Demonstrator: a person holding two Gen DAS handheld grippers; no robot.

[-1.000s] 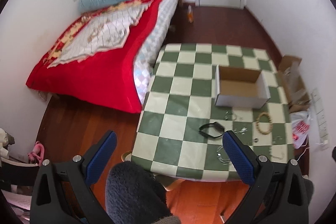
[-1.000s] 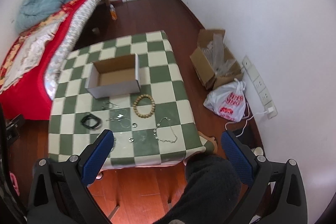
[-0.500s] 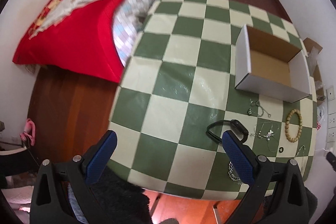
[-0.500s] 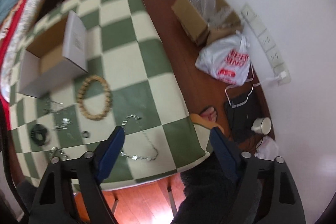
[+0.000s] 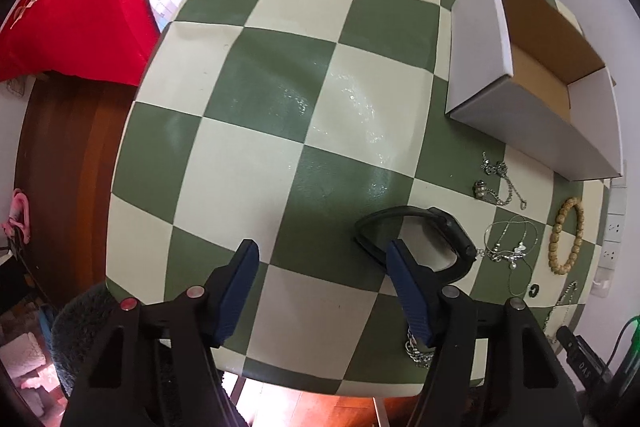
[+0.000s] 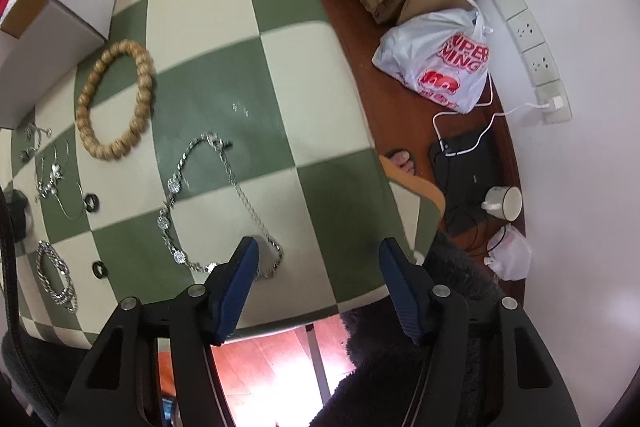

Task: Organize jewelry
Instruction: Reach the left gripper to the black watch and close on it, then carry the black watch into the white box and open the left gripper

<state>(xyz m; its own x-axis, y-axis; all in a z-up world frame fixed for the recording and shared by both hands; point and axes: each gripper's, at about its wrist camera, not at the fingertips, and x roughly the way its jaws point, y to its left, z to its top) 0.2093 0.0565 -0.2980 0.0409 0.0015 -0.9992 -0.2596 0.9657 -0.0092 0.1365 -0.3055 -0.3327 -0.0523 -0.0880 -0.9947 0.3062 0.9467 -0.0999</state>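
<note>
Both claws are wide apart and hold nothing. Left claw [image 5: 322, 253] hangs low over the table [image 5: 256, 75], and its right finger sits just in front of the black band [image 5: 416, 223]; I cannot tell if it touches it. Right claw [image 6: 318, 251] hangs over the near edge of the table, and its left finger is right by the bottom loop of the long chain [image 6: 224, 203].

I think this is the very start: nothing is picked up yet, and the box [image 5: 532, 67], far ahead and to the right of the left claw, looks empty. All the jewelry lies loose on the table: the bead ring [image 6: 116, 99] ahead and left of the right claw, the thin necklace [image 5: 508, 251] right of the band, and the thick bracelet [image 6: 56, 277] far left.

Next, I think each claw must slide sideways so its piece sits between the fingers, go down and squeeze. The chain is thin and flat, so the fingers must get very low or it may slip out.
</note>
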